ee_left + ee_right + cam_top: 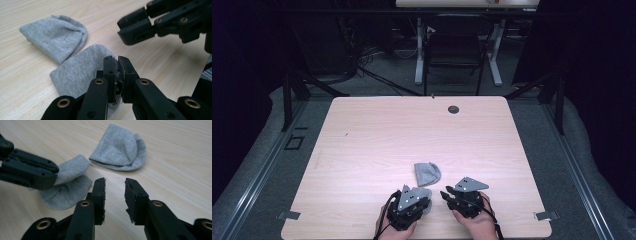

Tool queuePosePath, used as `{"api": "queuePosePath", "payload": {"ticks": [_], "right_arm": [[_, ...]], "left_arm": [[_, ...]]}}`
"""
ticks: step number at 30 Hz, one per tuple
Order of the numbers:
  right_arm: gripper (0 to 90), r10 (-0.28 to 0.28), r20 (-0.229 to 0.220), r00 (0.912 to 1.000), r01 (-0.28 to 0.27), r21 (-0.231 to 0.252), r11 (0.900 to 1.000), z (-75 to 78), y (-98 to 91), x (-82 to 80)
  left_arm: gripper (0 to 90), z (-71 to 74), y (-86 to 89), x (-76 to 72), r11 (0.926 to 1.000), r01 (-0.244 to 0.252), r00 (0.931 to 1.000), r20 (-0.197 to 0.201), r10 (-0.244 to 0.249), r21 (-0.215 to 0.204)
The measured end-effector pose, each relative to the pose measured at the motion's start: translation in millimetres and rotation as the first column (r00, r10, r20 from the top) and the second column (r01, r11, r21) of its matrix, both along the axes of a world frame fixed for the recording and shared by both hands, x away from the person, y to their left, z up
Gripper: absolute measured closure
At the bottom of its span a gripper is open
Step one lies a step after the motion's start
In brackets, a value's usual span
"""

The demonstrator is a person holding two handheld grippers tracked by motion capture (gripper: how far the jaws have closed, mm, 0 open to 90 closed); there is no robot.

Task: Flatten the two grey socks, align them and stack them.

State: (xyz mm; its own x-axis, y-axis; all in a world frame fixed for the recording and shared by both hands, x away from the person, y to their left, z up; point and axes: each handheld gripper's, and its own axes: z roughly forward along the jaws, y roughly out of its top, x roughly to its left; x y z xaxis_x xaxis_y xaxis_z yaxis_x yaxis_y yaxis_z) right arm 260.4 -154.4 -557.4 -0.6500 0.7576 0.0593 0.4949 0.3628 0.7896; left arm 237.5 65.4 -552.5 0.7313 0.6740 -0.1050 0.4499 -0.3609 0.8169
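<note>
Two grey socks lie on the wooden table (412,130), near its front edge. One sock (427,172) (56,37) (120,148) is folded and lies free. The other sock (80,72) (66,190) sits just in front of it, and my left gripper (117,66) (426,196) (53,173) is shut on its edge, lifting that edge a little off the wood. Beside it to the right, my right gripper (115,187) (446,196) (123,27) is open with only bare table between its jaws, its tips pointing toward the held sock.
A round cable hole (453,109) sits near the table's far edge. Beyond the table stand a dark chair (454,55) and a white desk frame (497,55). Black stand legs flank the table on the grey floor.
</note>
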Motion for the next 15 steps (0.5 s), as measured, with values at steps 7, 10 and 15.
{"api": "queuePosePath", "payload": {"ticks": [7, 10, 15], "right_arm": [[84.2, 0.087, -0.046, 0.9952, -0.087, -0.008, 0.9961, -4.6, 15.1, -2.5], [85.7, 0.115, -0.051, 0.9920, -0.117, -0.024, 0.9929, -8.9, 24.5, -2.9], [89.5, 0.158, -0.062, 0.9855, -0.161, -0.044, 0.9860, -10.9, 35.1, -1.1]], "left_arm": [[86.0, 5.4, 6.3, 0.5, 0.9997, -0.009, 1.0000, 0.003, 0.009, -0.023], [85.9, 6.8, 8.1, 0.5, 0.9997, -0.009, 0.9999, 0.009, 0.009, -0.025], [85.9, 7.6, 9.3, 0.1, 0.9995, -0.009, 0.9999, 0.007, 0.009, -0.029]]}}
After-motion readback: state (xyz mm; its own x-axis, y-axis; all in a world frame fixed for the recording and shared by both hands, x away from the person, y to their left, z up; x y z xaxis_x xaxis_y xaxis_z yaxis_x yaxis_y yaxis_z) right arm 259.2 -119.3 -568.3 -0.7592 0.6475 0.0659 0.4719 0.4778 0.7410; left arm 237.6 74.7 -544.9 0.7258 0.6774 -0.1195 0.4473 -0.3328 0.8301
